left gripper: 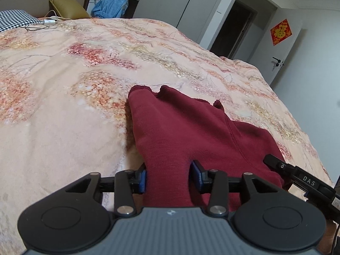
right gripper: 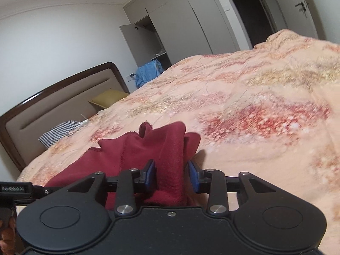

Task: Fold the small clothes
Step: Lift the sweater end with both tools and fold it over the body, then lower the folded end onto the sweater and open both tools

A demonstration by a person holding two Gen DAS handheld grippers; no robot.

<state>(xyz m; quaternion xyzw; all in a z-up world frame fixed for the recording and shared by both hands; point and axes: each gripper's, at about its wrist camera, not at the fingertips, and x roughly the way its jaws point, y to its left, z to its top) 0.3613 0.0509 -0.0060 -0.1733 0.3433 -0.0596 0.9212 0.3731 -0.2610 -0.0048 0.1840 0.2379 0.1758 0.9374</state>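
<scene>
A small dark red knit garment (left gripper: 191,131) lies on the floral bedspread (left gripper: 63,85). My left gripper (left gripper: 167,177) has its blue pads on either side of a bunched part of the garment's near edge, shut on it. My right gripper (right gripper: 171,177) holds another bunched part of the same garment (right gripper: 163,144) between its pads. The right gripper's tip (left gripper: 276,163) shows at the right in the left wrist view, close to the left one. The cloth between the jaws hides the fingertips.
The bedspread (right gripper: 265,116) stretches far ahead. At the headboard (right gripper: 53,114) lie a checked pillow (left gripper: 14,19), an olive cushion (left gripper: 63,8) and a charger with cable (left gripper: 50,22). A blue garment (left gripper: 110,6) hangs by the wardrobe; a door (left gripper: 284,48) stands at right.
</scene>
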